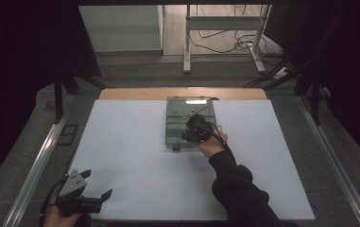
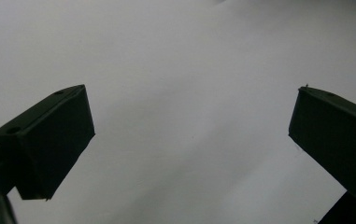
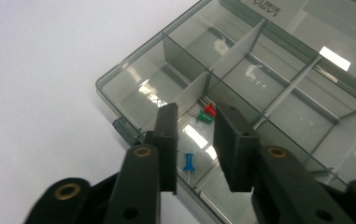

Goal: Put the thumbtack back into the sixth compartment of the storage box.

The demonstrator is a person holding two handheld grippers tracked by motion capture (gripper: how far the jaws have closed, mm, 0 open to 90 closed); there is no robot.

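Jaws of the right gripper (image 3: 194, 144) stood apart with a gap between the pads, nothing clamped between them, hanging above the near compartments of a clear, smoke-tinted compartment box (image 3: 133, 77). Three push pins lay loose inside the box: a blue push pin (image 3: 189, 162) in the gap between the jaws, and a red push pin (image 3: 210, 109) touching or just beside a green push pin (image 3: 205, 117) a little farther along, close to a divider wall. In the high view the right gripper (image 1: 195, 128) sat over the box (image 1: 175, 119), which rested on the far middle of the white table top (image 1: 135, 156). Jaws of the left gripper (image 2: 189, 135) were wide apart and held nothing, with bare white surface behind them. In the high view the left gripper (image 1: 96, 184) rested at the near left corner of the table, well apart from the box.
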